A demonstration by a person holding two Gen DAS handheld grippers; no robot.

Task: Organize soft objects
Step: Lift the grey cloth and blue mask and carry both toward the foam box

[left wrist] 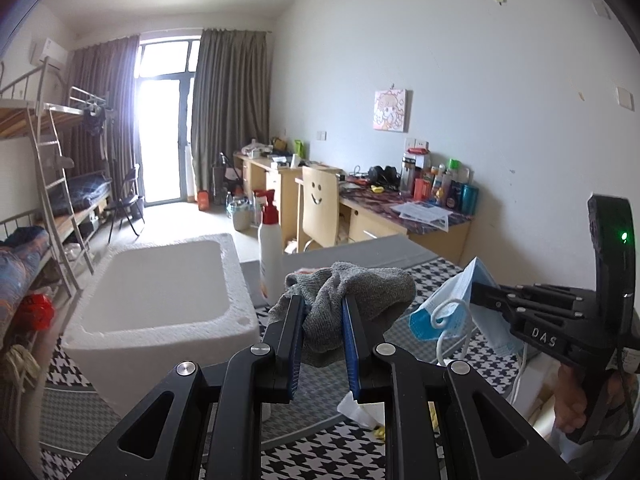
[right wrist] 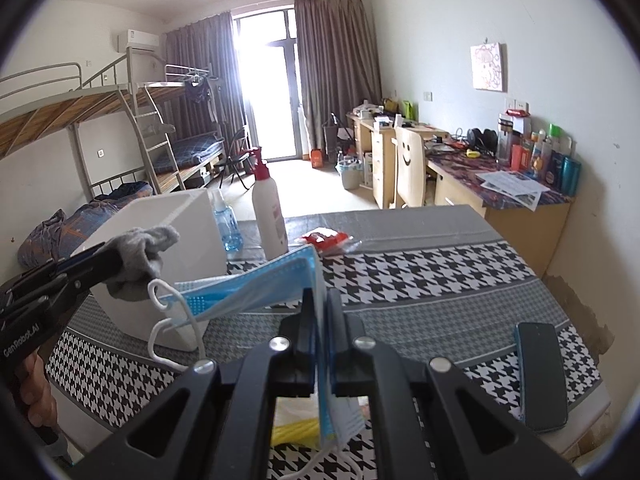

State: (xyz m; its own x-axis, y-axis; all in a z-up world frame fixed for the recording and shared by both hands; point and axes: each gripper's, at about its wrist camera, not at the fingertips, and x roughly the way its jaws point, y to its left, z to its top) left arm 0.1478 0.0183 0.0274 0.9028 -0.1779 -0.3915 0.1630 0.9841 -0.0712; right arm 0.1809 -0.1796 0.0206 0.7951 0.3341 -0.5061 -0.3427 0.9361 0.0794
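Grey knitted cloth [left wrist: 352, 300], crumpled and nubbly, sits pinched between your left gripper [left wrist: 322, 312] pads beside the smooth white foam box [left wrist: 160, 300]. From your right wrist, your right gripper [right wrist: 320, 308] clamps a pleated blue mask [right wrist: 248, 284] above the houndstooth tablecloth [right wrist: 420, 276], elastic loops dangling.

Your left gripper [left wrist: 322, 312] pinches a crumpled grey knit cloth [left wrist: 352, 292] — bunched, drooping over the white foam box [left wrist: 160, 300] edge. Your right gripper [right wrist: 320, 312] clamps a blue pleated face mask [right wrist: 256, 288] — white ear loops dangling above the table's [right wrist: 440, 280] front edge.
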